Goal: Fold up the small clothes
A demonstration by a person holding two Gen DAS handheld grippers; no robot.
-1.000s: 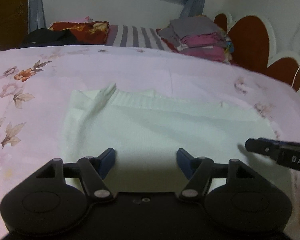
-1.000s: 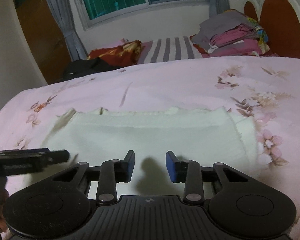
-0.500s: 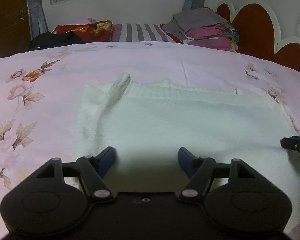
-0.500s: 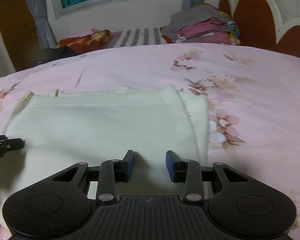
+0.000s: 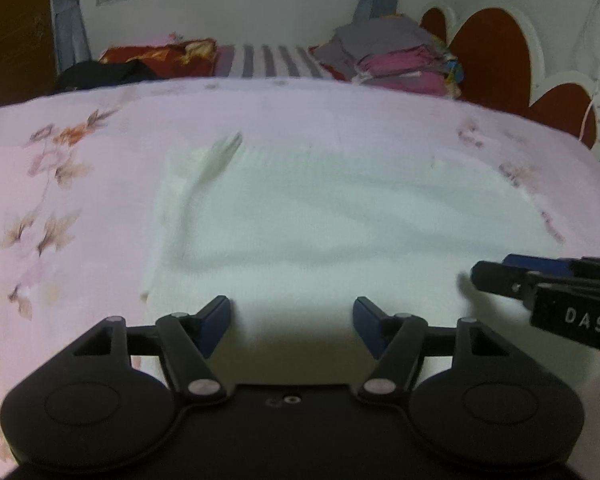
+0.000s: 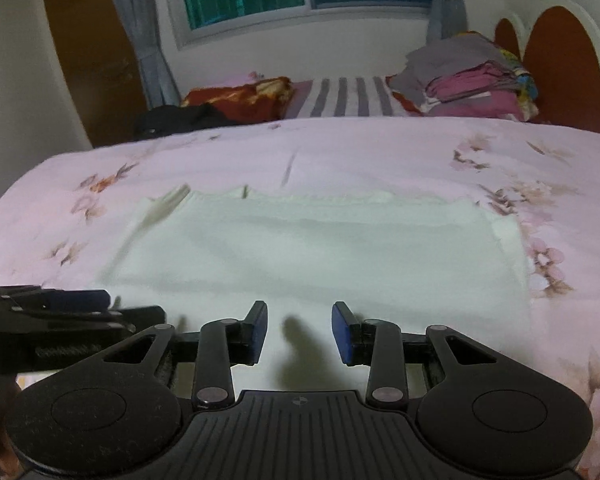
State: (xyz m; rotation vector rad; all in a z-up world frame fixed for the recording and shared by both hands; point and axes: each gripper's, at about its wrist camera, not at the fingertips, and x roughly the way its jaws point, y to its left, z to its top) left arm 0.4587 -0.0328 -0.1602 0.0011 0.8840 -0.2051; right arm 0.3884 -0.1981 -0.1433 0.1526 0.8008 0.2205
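Observation:
A white knitted garment (image 5: 340,224) lies flat on the pink floral bedspread (image 5: 80,152), folded into a wide rectangle; it also shows in the right wrist view (image 6: 320,248). My left gripper (image 5: 291,320) is open and empty over the garment's near edge. My right gripper (image 6: 300,330) is open and empty over the near edge too. The right gripper's fingers (image 5: 512,276) enter the left wrist view at the right. The left gripper's fingers (image 6: 80,304) enter the right wrist view at the left.
A stack of folded clothes (image 6: 472,80) sits at the far right by the red and white headboard (image 6: 560,40). A striped pillow (image 6: 340,96), a red cushion (image 6: 236,98) and a dark garment (image 6: 176,118) lie along the far edge under the window.
Both grippers have swung back toward each other along the garment's near edge. Each one's fingers reach further into the other's view than half a second ago. Both stay open.

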